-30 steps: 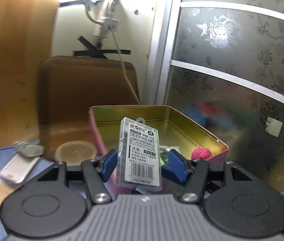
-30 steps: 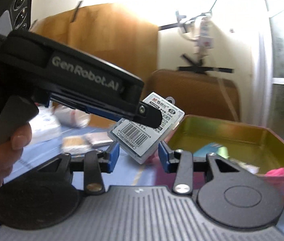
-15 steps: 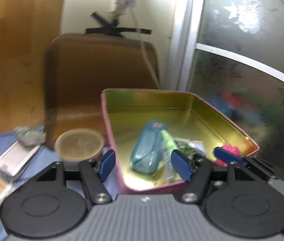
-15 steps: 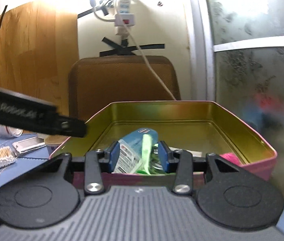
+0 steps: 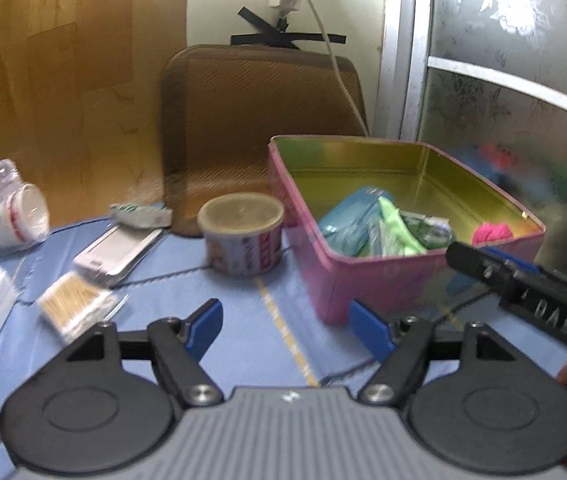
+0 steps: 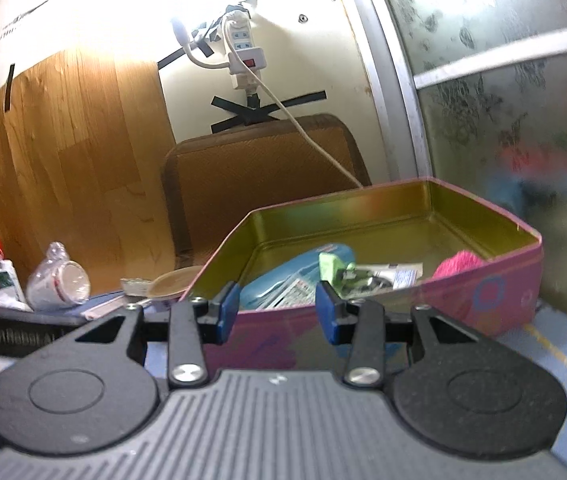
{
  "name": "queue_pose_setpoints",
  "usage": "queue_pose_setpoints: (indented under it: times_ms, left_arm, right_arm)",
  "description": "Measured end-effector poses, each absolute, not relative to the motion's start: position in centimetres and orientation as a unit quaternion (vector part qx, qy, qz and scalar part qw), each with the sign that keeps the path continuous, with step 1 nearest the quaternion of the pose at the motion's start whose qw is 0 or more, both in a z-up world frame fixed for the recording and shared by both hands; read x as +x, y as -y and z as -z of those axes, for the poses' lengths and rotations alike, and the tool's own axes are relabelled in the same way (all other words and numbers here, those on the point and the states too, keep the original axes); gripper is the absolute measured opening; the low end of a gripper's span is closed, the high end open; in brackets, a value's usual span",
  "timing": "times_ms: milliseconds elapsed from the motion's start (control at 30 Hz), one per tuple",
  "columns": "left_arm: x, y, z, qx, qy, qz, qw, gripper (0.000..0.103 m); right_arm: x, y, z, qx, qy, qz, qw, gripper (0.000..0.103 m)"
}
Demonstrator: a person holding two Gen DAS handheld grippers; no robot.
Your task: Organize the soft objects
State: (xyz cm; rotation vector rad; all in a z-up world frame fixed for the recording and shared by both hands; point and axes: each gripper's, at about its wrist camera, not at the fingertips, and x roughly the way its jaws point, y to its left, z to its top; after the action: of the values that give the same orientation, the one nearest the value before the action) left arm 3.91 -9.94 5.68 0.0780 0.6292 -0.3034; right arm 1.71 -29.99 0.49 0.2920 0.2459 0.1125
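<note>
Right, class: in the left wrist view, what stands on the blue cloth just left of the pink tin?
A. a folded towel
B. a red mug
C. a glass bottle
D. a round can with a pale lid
D: a round can with a pale lid stands on the blue cloth beside the pink tin.

Brown cushion [image 5: 259,120] upright against wall at table's back edge. Power strip [image 6: 243,56] taped above it, cord trailing down. Round tin [image 5: 241,234] just before cushion; bagged paper cup [image 5: 11,216] near left edge.
</note>
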Motion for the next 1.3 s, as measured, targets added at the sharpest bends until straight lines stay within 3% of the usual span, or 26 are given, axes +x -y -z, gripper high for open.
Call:
queue_pose_setpoints:
  times_ms: [267, 467, 633, 733, 1300]
  left_arm:
    - [2.3, 8.2, -4.5, 0.048, -0.316, 0.118, 0.94, 0.087]
    - [2.0, 7.3, -4.1, 0.047, -0.323, 0.105, 0.939, 0.09]
    - [1.7, 7.2, -4.0, 0.054, -0.317, 0.102, 0.941, 0.102]
    - [1.6, 7.3, -4.0, 0.063, -0.315, 0.098, 0.942, 0.102]
    - [1.8, 7.2, -3.6, 0.07, -0.326, 0.088, 0.939, 0.103]
  right_arm:
    - [1.4, 30.5, 0.2, 0.227, -0.17, -0.062, 0.957, 0.055]
    - [1.1, 30.3, 0.2, 0.247, -0.179, -0.059, 0.95, 0.056]
    - [0.9, 29.8, 0.1, 0.247, -0.179, -0.061, 0.95, 0.057]
    - [0.8, 29.7, 0.0, 0.248, -0.177, -0.062, 0.95, 0.063]
    - [0.8, 30.0, 0.1, 0.252, -0.177, -0.064, 0.949, 0.064]
